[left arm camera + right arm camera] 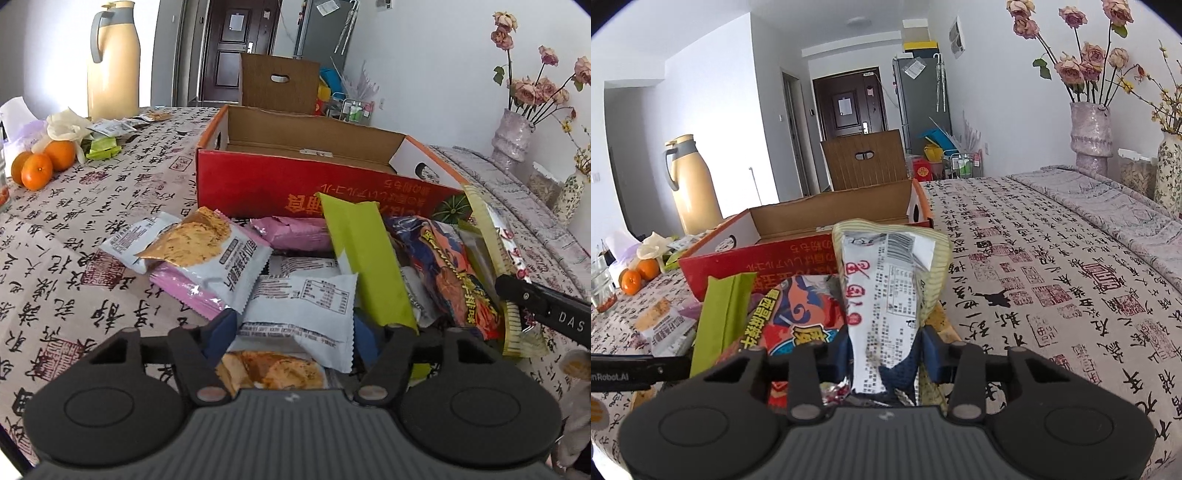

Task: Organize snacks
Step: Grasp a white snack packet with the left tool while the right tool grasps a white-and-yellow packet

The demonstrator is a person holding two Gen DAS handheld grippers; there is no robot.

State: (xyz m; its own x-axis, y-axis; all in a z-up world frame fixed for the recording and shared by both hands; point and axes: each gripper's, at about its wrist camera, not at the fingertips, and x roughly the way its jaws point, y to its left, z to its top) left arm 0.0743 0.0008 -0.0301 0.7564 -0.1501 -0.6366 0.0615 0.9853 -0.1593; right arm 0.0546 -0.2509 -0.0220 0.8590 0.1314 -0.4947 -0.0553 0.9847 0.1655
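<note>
Snacks sat in a loose heap on the near side of the red cardboard box, right against its front wall. Right gripper pointed forward and down over the heap's right end, jaws narrowed onto a white-and-yellow striped packet; pads pressed its lower part, top of it standing tilted toward the box. Left gripper angled down at the near-left part of the heap, jaws about half open, straddling a white packet; pads flanked its edges, couldn't tell whether they actually pressed. An orange-print packet lay under it, close to the gripper body. Between the two tools: a lime-green packet propped up on end, and a red-and-blue packet beside it. Pink packets lay further left toward the box.

Box top open, lid flap up at the far side, interior mostly bare cardboard. Tablecloth right of the heap was free all the way to the vases. Far left: oranges, a few small packets, and a tall cream flask, well apart from the heap.
</note>
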